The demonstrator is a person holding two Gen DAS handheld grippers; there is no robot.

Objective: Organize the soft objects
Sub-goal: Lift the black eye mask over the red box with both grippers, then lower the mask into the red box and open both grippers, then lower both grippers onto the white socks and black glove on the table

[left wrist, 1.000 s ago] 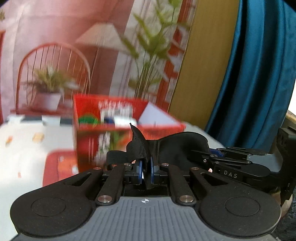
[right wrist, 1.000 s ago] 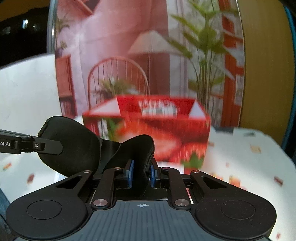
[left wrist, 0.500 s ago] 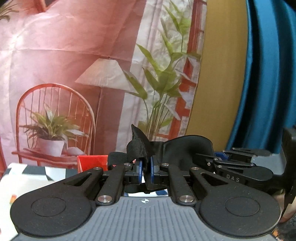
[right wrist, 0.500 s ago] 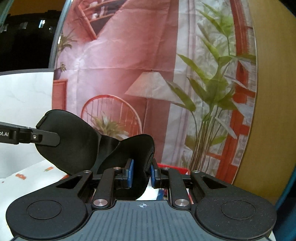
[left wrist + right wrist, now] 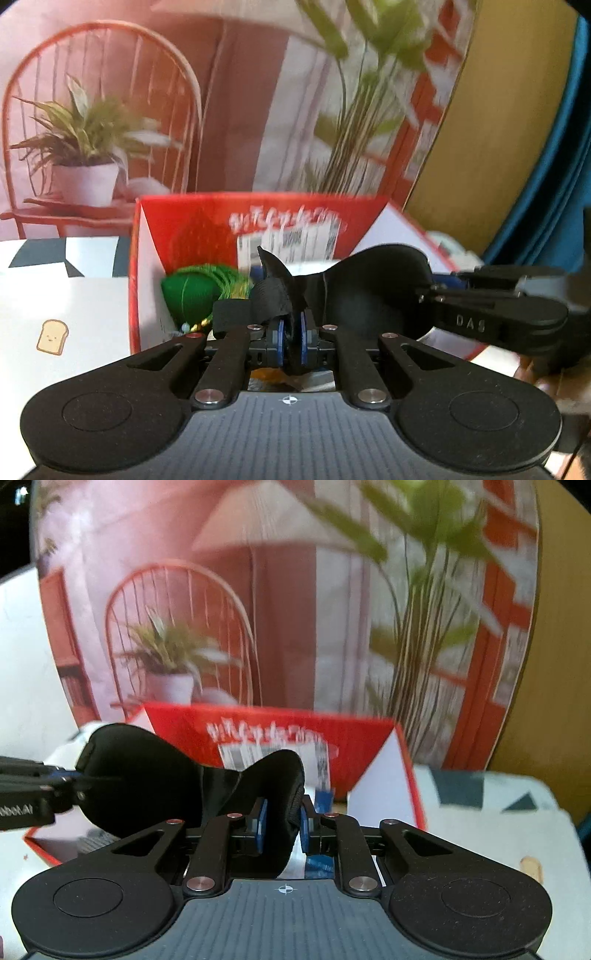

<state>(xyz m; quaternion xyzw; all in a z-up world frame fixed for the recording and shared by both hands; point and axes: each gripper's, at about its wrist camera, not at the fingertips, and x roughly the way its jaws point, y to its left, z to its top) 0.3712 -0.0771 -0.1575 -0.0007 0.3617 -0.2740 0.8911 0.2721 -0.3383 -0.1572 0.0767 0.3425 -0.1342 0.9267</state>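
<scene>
We're over the red box (image 5: 258,218) now. Half a second back only a sliver of its red rim showed under the left claw; now its open top fills the middle of both views and we can look down into it. For the task that reads as the carry nearly done: the mask looks about ready to be let go inside the box.

Both claws have hold of the black eye mask (image 5: 373,291), one at each end. The left claw (image 5: 291,341) is pinched nearly closed on the strap end, with a crumpled fold of ribbed strap sticking up between its blue pads (image 5: 279,341). The right claw (image 5: 281,825) is clamped on the other padded lobe, jaws a touch wider because the padding is thicker there. The right claw also shows in the left view (image 5: 480,314), reaching in from the side to the mask's edge.

The mask hangs stretched between the two claws just above the box's near edge, over the opening. It looks soft and floppy: matte black fabric, two rounded lobes with a narrow bridge, bowed and slightly curled where it's gripped.

Inside the box, toward its left wall, lies a green stuffed thing (image 5: 192,291) with green and gold cord. A white label (image 5: 273,757) sits on the far inner wall.
</scene>
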